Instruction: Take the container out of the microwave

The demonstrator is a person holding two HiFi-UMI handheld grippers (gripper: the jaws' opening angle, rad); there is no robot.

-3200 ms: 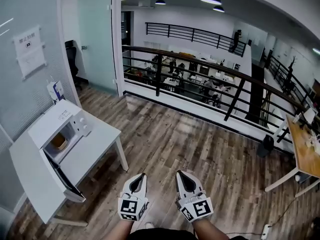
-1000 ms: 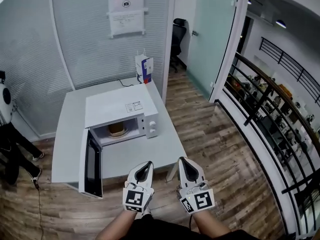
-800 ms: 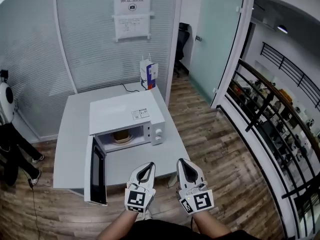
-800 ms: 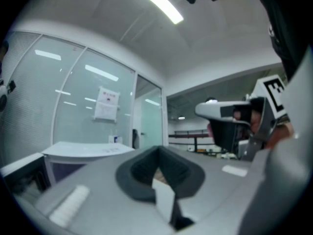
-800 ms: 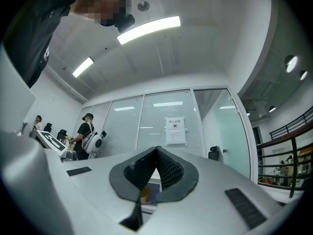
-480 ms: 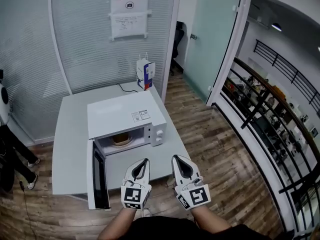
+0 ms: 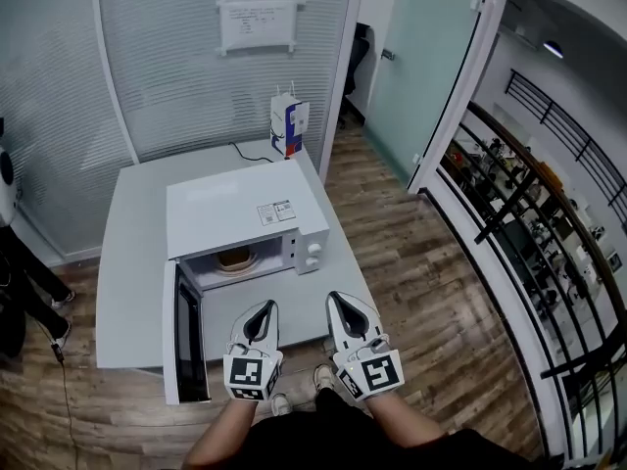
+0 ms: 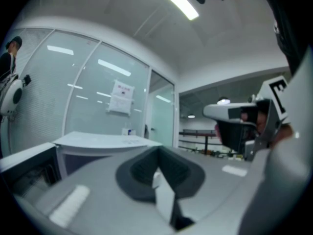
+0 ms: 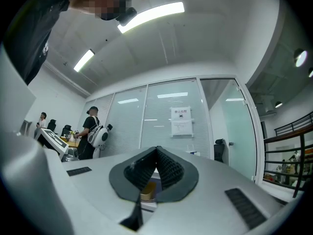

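Several frosted glass wall panels [image 7: 147, 76] stand behind a white rectangular tabletop [image 7: 127, 223] set on a wood-plank floor [image 7: 421, 282]. On the tabletop sits a white box-shaped microwave oven [image 7: 240, 213] with its control knobs at the right end of the front. Its dark-windowed door [image 7: 186, 333] is swung wide open at the left side, leaving the cavity exposed. The left tool [image 7: 261, 309] and the right tool [image 7: 341, 304], each grey-white and carrying a black-and-white marker cube, are held side by side at the near edge of the tabletop. They point toward the oven front and are well apart from its opening. Both tools have their jaws pressed together at the tips, with nothing pinched between them. A blue-and-white carton [image 7: 287, 127] stands upright at the far edge of the tabletop, behind the oven. Smallest is the tan round container [image 7: 235, 257], which rests on the floor of the oven cavity, near the middle of the opening.
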